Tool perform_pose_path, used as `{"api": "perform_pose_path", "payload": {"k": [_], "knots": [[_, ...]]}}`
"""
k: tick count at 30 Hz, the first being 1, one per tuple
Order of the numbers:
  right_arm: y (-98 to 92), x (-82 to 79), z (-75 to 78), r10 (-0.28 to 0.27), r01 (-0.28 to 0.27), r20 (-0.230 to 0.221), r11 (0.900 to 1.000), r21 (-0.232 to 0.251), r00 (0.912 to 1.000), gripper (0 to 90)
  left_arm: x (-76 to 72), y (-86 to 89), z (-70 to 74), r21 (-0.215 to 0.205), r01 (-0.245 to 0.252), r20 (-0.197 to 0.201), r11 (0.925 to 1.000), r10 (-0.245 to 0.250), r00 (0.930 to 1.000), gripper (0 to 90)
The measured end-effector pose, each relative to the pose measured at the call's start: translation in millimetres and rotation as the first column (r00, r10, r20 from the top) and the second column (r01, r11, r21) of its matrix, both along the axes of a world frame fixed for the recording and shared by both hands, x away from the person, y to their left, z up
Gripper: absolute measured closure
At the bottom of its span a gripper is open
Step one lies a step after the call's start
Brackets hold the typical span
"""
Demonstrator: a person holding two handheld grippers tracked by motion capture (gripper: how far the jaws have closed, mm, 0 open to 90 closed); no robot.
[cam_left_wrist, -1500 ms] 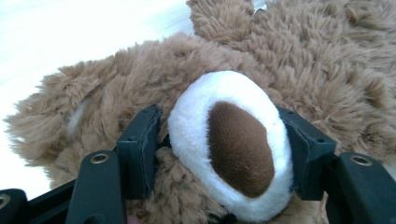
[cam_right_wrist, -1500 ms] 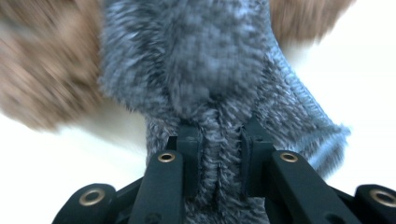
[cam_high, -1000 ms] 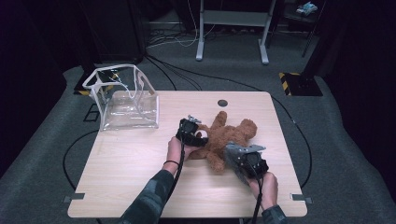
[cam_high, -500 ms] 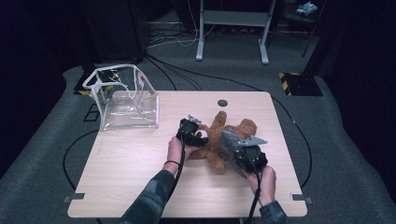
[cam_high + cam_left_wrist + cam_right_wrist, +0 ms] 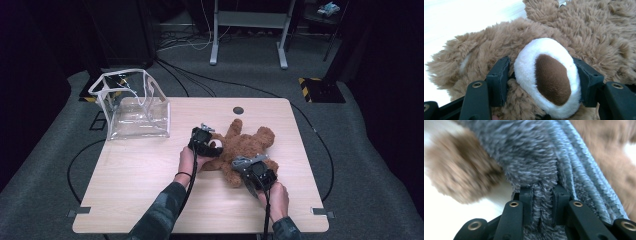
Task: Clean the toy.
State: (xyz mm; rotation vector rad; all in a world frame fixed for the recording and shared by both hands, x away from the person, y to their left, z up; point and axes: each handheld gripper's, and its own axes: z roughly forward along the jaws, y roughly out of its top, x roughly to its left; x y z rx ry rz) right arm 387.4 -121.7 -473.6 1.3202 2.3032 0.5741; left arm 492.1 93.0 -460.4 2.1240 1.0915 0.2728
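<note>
Pinching teddy bear (image 5: 247,147), both grippers (image 5: 207,145) low.

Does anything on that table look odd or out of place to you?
Nothing looks spilled or broken. The brown plush teddy bear sprawls flat on the wooden table, its white-and-brown paw clamped in the left claw, while the right claw pinches grey fuzzy fabric. The clear plastic bag stands upright and open.
</note>
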Motion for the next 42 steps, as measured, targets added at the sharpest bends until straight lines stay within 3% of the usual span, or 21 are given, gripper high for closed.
{"api": "perform_pose_path", "payload": {"k": [2, 5, 6, 7, 11, 14, 15, 19, 23, 26, 27, 34, 37, 40, 42], "knots": [[-2.9, -2.0, 1.7, 0.002, -0.002, -0.015, 1.0, 0.008, 0.9999, 74.7, 0.1, -0.1, -0.2, -0.004, -0.003, 0.0, 1.0, 0.003, 1.0, 37.3], [-3.8, -5.5, 18.8, 0.01, -0.01, 0.012, 0.998, 0.066, 0.9999, 74.3, 1.6, 1.1, -0.4, -0.015, -0.01, -0.009, 0.9998, 0.01, 0.9999, 37.3], [-3.8, -5.5, 18.8, 0.01, -0.01, 0.012, 0.998, 0.066, 0.9999, 74.3, 1.6, 1.1, -0.4, -0.015, -0.01, -0.009, 0.9998, 0.01, 0.9999, 37.3], [-2.1, -7.1, 35.0, 0.01, -0.017, 0.055, 0.993, 0.116, 0.9984, 74.1, 2.8, 0.9, 0.2, -0.013, -0.007, -0.016, 0.9999, 0.006, 0.9998, 37.3], [7.3, 1.5, 58.1, -0.001, -0.018, 0.106, 0.985, 0.173, 0.9944, 73.6, 3.9, 0.9, 0.5, -0.014, -0.009, -0.019, 0.9999, 0.009, 0.9998, 37.3], [12.6, 13.1, 54.1, 0.003, -0.019, 0.088, 0.983, 0.184, 0.9961, 73.6, 4.6, 1.2, 0.9, -0.011, -0.006, -0.024, 0.9999, 0.006, 0.9997, 37.3], [15.4, 19.9, 43.6, 0.005, -0.016, 0.064, 0.985, 0.172, 0.9979, 74.0, 5.0, 1.3, 0.8, -0.016, -0.007, -0.024, 0.9998, 0.007, 0.9997, 37.3], [10.9, 15.8, 23.8, -0.004, -0.005, 0.052, 0.985, 0.17, 0.9986, 74.4, 5.3, 1.9, 1.2, -0.018, 0.003, -0.022, 0.9998, -0.003, 0.9998, 36.9], [1.5, 9.5, 15.3, -0.005, 0.002, 0.019, 0.989, 0.145, 0.9998, 74.2, 4.4, 2.9, 3.4, -0.017, 0.011, -0.005, 0.9998, -0.011, 0.9999, 35.7], [-6.2, 8.5, 18.6, -0.018, 0.013, 0.03, 0.985, 0.172, 0.9994, 73.8, 3.0, 2.5, 5.5, -0.023, 0.011, 0.014, 0.9997, -0.011, 0.9998, 32.8], [-8.0, 9.2, 21.3, -0.02, 0.013, 0.035, 0.983, 0.182, 0.9992, 73.5, 1.2, 3.2, 9.4, -0.024, 0.019, 0.045, 0.9995, -0.018, 0.9988, 31.6], [-13.1, 16.7, 26.8, -0.053, 0.043, 0.049, 0.983, 0.176, 0.9974, 72.9, -9.1, 14.3, 22.9, -0.05, 0.064, 0.072, 0.9967, -0.061, 0.9956, 26.1], [-16.1, 20.0, 26.4, -0.066, 0.057, 0.043, 0.981, 0.184, 0.9969, 72.9, -16.6, 19.5, 26.2, -0.063, 0.068, 0.104, 0.9957, -0.061, 0.9927, 25.7], [-16.3, 22.3, 27.9, -0.061, 0.055, 0.03, 0.982, 0.181, 0.9976, 72.9, -16.0, 21.2, 25.2, -0.074, 0.071, 0.1, 0.9947, -0.064, 0.993, 30.0], [-15.3, 23.3, 34.3, -0.055, 0.049, 0.025, 0.982, 0.18, 0.9982, 72.8, -11.0, 22.3, 20.7, -0.084, 0.064, 0.075, 0.9945, -0.058, 0.9955, 31.4]]}}
